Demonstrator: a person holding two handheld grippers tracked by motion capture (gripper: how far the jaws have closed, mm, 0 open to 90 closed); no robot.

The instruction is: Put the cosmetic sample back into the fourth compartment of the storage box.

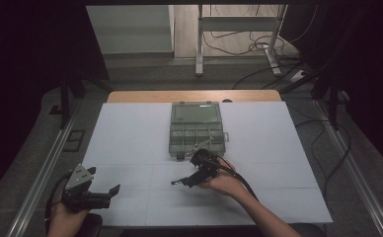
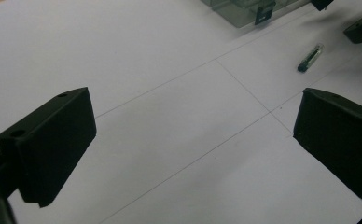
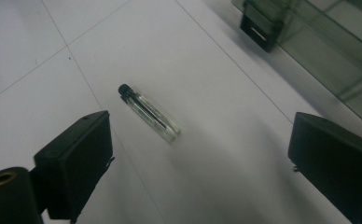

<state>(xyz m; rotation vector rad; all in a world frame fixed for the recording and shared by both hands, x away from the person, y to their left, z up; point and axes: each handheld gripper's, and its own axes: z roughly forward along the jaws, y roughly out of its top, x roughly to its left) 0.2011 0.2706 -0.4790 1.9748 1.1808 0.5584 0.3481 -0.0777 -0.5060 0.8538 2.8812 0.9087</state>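
Glass vial [image 3: 147, 112] with a black cap is seen lying flat on the white table [image 1: 130, 148], near the compartment box [image 1: 197, 129], untouched between the right gripper [image 3: 198, 154]'s spread jaws. Left gripper [image 2: 193, 140] is held apart too, with nothing between its jaws.

a wide table with a flat white top [image 1: 130, 143] crossed by thin grey seam lines carries the things; a strip of bare light wood [image 1: 194, 96] runs along its far edge. a smoky, see-through plastic compartment box with its lid open [image 1: 197, 131] sits flat near the middle of the far half. a small clear glass vial with a black cap [image 3: 147, 112] lies on its side on the white surface, near the box's front edge but apart from it.
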